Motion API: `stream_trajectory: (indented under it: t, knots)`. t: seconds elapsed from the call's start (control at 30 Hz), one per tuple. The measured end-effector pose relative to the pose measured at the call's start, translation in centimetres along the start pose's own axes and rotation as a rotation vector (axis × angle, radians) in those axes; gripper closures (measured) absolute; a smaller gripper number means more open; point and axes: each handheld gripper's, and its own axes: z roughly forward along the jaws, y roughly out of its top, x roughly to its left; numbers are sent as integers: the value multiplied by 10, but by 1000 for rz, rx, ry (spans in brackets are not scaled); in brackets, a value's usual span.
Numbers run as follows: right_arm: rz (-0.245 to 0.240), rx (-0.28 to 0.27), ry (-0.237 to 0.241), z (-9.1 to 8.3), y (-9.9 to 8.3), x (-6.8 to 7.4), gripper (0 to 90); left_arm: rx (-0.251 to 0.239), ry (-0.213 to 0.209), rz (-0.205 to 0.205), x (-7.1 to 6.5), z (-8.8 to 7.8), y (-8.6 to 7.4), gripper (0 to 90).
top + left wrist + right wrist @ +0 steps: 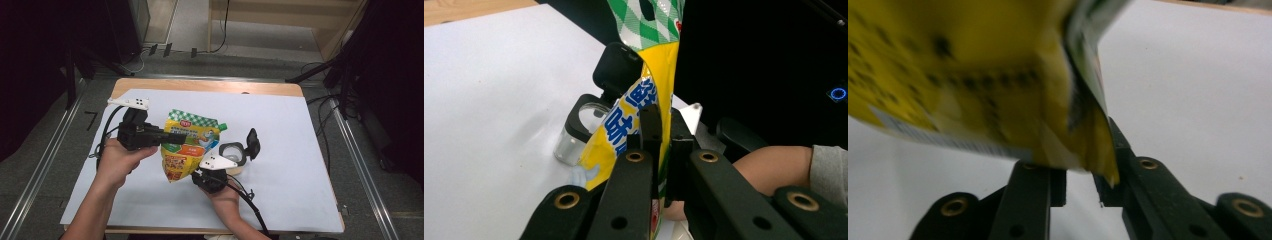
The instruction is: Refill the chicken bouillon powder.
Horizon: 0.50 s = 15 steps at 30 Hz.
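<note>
Yellow pouch [189, 145] upright (spout up-right)

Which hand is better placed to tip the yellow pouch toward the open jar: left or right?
Left, probably. The left gripper is shut on the pouch mid-body, beside the jar. The right gripper is at the pouch's bottom corner, its fingers apart.

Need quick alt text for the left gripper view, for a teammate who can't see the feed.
The left gripper has its black jaws shut on the edge of a yellow pouch with a green-checked top, held upright over the white table cover. Behind it stands a small clear jar with its black flip lid open; a forearm shows at right.
</note>
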Motion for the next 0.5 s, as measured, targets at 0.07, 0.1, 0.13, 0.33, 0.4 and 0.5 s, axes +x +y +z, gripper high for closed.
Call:
stream_trajectory:
  t: [0.07,0.1,0.13,0.33,0.4,0.5]
  knots:
    - [-21,6,2,0,1,1,777,3,31,8,-1,1,1,900]
    - [-30,4,1,-1,1,1,770,7,51,18,-2,1,1,900]
    - [-36,5,3,-1,1,2,766,11,76,27,-3,1,1,900]
    - [-70,27,9,-1,1,4,747,18,103,34,0,4,0,900]
    - [-70,28,13,-2,1,4,735,32,120,39,1,8,0,884]
    - [-75,33,13,-3,2,5,729,47,122,47,2,14,-1,867]
